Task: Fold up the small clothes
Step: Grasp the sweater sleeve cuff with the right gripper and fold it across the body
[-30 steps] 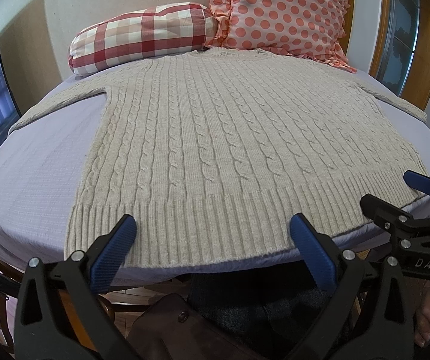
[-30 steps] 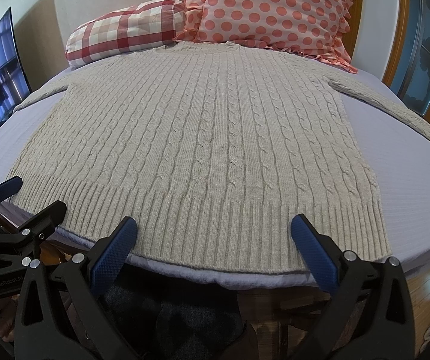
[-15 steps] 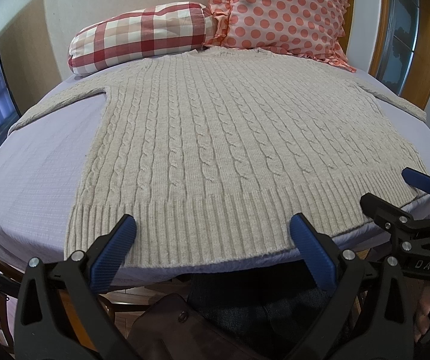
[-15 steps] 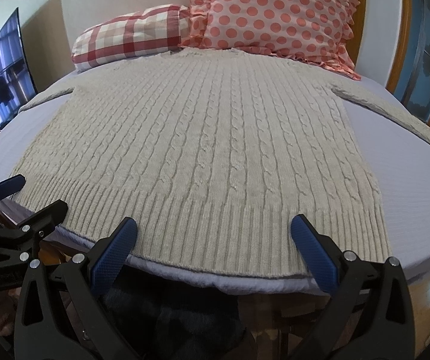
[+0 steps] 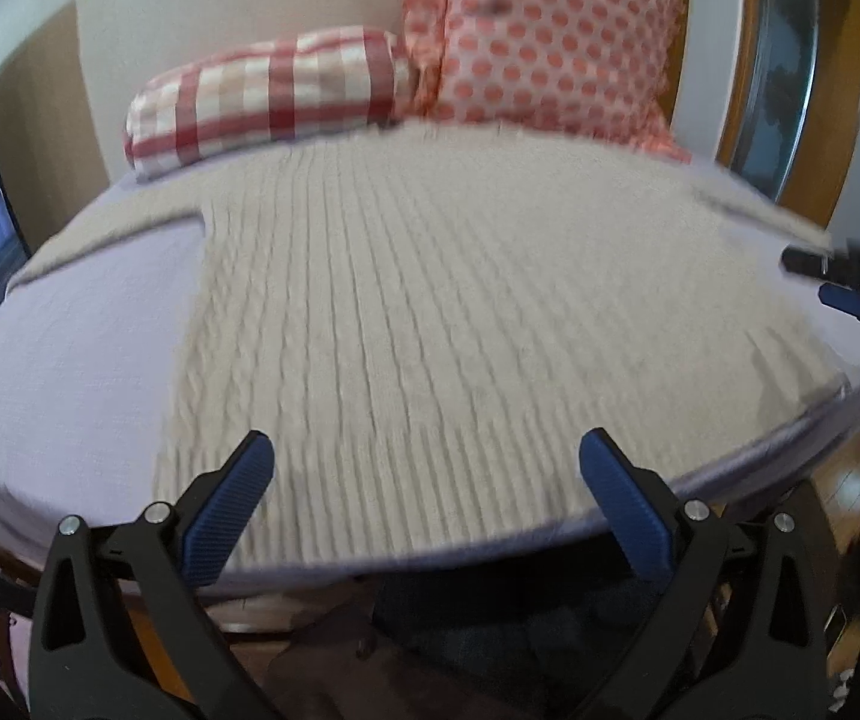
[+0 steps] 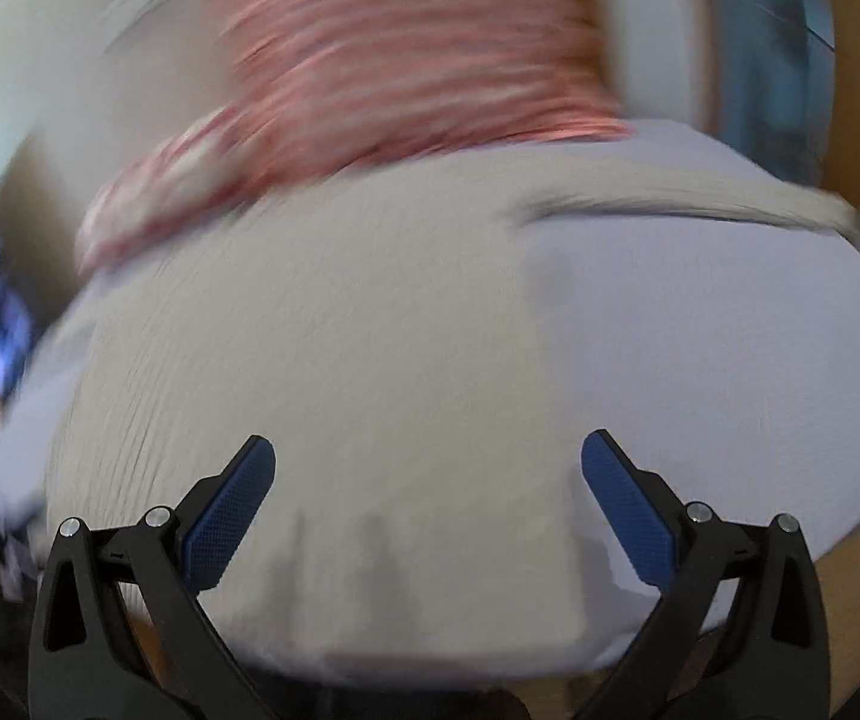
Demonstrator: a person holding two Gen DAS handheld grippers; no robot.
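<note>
- Left tongs [image 5: 426,465]: blue-padded jaws spread wide, gripping nothing; they hover over the ribbed hem of a cream cable-knit sweater [image 5: 460,300], which lies directly ahead of them, flat and unfolded on a lilac-sheeted bed [image 5: 75,330]
- Ahead and to the left of these tongs, one sleeve [image 5: 111,234] stretches straight out across the sheet; no fold shows in it
- Far ahead, past the sweater's neck, lie a red checked pillow [image 5: 267,96] and a pink spotted pillow [image 5: 550,42]
- At the right edge of the left view, the right tongs [image 5: 838,288] appear over the sweater's right side
- Right tongs [image 6: 428,465]: jaws likewise spread and empty, in a heavily blurred view; the sweater's body sits ahead and to their left, bare sheet to their right, and the other sleeve [image 6: 700,204] lies straight out ahead and to the right
- Progress, as a judgement: the sweater looks laid out ready, but no fold is made yet; sleeves and body all remain to be folded
</note>
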